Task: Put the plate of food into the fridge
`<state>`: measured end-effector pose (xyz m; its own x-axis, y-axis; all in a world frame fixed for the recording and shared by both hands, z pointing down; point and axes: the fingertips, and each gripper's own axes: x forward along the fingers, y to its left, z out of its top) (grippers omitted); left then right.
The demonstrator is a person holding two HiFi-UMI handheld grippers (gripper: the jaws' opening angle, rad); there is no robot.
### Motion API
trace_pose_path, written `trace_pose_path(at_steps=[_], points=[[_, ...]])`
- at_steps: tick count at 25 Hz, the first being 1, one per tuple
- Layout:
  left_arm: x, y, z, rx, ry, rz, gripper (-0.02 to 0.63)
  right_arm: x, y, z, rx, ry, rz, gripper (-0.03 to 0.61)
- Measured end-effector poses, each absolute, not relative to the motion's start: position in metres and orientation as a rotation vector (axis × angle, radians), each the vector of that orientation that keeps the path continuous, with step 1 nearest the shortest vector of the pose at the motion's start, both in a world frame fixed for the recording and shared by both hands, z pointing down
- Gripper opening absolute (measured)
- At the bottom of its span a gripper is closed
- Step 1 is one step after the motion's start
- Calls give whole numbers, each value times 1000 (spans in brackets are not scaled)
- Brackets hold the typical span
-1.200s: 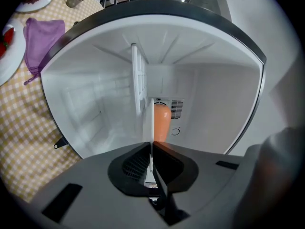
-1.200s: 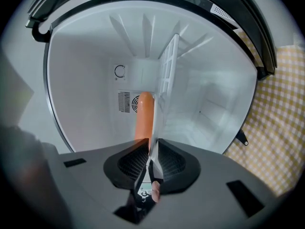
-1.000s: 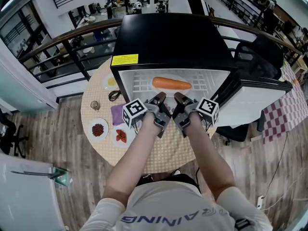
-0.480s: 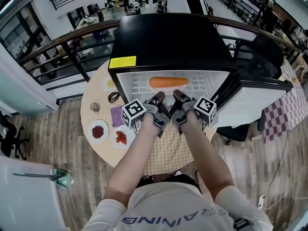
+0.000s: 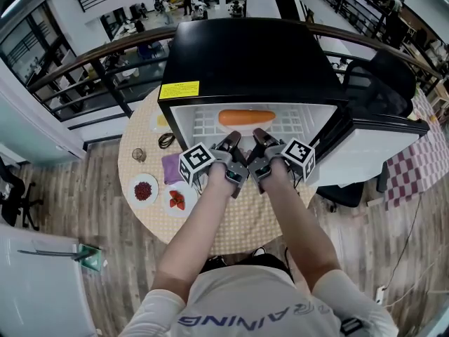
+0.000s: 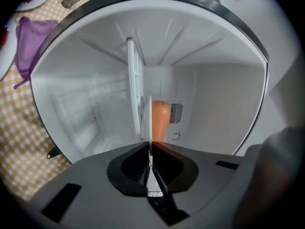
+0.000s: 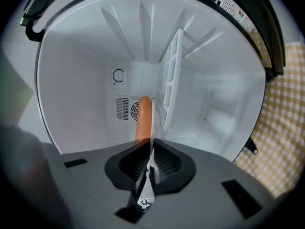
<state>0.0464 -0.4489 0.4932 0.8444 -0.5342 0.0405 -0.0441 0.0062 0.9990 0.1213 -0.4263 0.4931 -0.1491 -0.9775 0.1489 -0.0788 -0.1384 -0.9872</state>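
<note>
Plate [image 6: 150, 118] bearing crosswise carrot [image 5: 245, 117]: near rim clenched by left claw [image 6: 150, 144] and right claw [image 7: 151, 149]; extends straight ahead into fridge [image 5: 245, 55].

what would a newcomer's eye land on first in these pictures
A long orange carrot lies on a white plate at the mouth of the open black fridge, mid head view. The left tongs and right tongs are each shut on the plate's near rim. Left of the fridge, two small dishes of red food sit on the round table.
</note>
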Motion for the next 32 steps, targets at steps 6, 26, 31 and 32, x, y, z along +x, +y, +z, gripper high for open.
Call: trace_pose_path(at_steps=[6, 26, 31, 32], points=[[49, -453, 490, 1536, -479, -412, 23, 125, -430, 490, -1301, 1311, -1397, 40], [49, -446, 489, 1576, -478, -392, 61, 113, -420, 494, -1247, 1377, -1428, 63], [46, -435, 485, 1600, -475, -381, 67, 107, -416, 486, -1271, 1432, -1405, 63], [44, -433, 485, 1595, -474, -383, 60, 106, -415, 484, -1277, 1448, -1402, 63]])
